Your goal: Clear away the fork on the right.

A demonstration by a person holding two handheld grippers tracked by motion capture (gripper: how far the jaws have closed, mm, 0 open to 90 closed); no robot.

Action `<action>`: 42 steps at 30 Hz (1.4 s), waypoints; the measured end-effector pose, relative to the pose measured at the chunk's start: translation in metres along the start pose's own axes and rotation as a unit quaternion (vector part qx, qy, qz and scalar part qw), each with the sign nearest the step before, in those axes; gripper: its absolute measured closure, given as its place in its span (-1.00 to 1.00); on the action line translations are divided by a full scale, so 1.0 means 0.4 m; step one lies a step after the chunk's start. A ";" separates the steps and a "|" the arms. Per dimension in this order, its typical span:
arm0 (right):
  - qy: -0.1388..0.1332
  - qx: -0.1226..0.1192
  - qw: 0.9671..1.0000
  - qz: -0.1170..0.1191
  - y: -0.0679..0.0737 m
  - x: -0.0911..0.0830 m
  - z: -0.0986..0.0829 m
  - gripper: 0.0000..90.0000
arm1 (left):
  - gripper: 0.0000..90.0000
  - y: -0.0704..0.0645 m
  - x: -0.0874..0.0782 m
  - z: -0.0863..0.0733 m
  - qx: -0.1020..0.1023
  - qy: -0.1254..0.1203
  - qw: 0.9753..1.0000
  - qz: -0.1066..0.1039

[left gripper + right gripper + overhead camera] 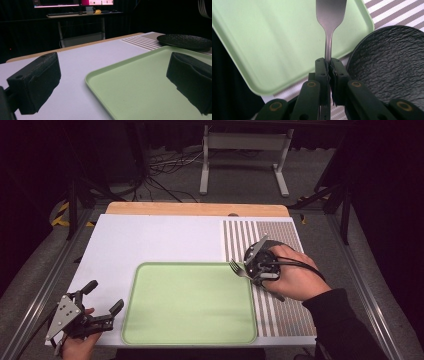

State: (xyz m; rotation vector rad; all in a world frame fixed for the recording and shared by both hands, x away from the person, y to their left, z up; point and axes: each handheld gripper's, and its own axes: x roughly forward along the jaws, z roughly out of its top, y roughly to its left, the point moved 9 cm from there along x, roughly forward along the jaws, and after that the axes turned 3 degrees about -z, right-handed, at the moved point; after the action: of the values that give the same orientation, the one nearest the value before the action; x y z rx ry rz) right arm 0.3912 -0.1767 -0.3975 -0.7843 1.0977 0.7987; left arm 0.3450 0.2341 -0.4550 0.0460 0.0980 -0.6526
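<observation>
- R tool [254,271] pinched fork [239,268] by handle; tines over green tray [150,320] far-right corner, beside black plate [392,65].
- L tool [104,301] spread, empty, near tray's left edge on worktop [150,240].

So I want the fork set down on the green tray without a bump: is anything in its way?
Nothing visible is. The right gripper holds the fork by its handle, tines already over the green tray's right edge. The black plate sits beside the gripper, off that path.
</observation>
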 end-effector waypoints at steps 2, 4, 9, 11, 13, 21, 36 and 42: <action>-0.006 0.021 1.000 -0.003 0.008 0.004 0.016 0.89 | -1.00 0.000 0.000 0.000 0.000 0.000 1.000 0.000; -0.007 0.033 0.999 -0.002 0.010 0.007 0.022 0.89 | -1.00 0.000 0.000 0.000 0.000 -0.001 1.000 0.000; -0.007 0.087 0.996 0.017 0.030 0.023 0.043 0.89 | -1.00 0.000 0.000 0.000 0.000 0.000 1.000 -0.001; -0.011 0.119 0.992 0.037 0.039 0.028 0.052 0.89 | -1.00 0.000 0.000 0.000 -0.001 0.000 1.000 -0.001; -0.011 0.126 0.991 0.037 0.040 0.030 0.055 0.89 | -1.00 0.000 0.000 0.000 -0.001 -0.001 1.000 0.000; 0.000 0.172 0.985 0.027 0.045 0.054 0.068 0.89 | -1.00 0.000 -0.001 0.000 -0.001 -0.001 1.000 -0.001; 0.018 0.205 0.978 0.029 0.063 0.104 0.080 0.89 | -1.00 -0.001 0.000 0.000 0.001 0.001 1.000 0.000; 0.043 0.226 0.973 0.024 0.069 0.134 0.075 0.89 | -1.00 -0.001 0.000 0.001 0.001 0.000 1.000 -0.001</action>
State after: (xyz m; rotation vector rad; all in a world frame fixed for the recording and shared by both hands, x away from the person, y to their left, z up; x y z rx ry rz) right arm 0.3943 -0.1290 -0.4447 -0.4107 1.3195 0.5266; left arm 0.3446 0.2338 -0.4545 0.0471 0.0970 -0.6542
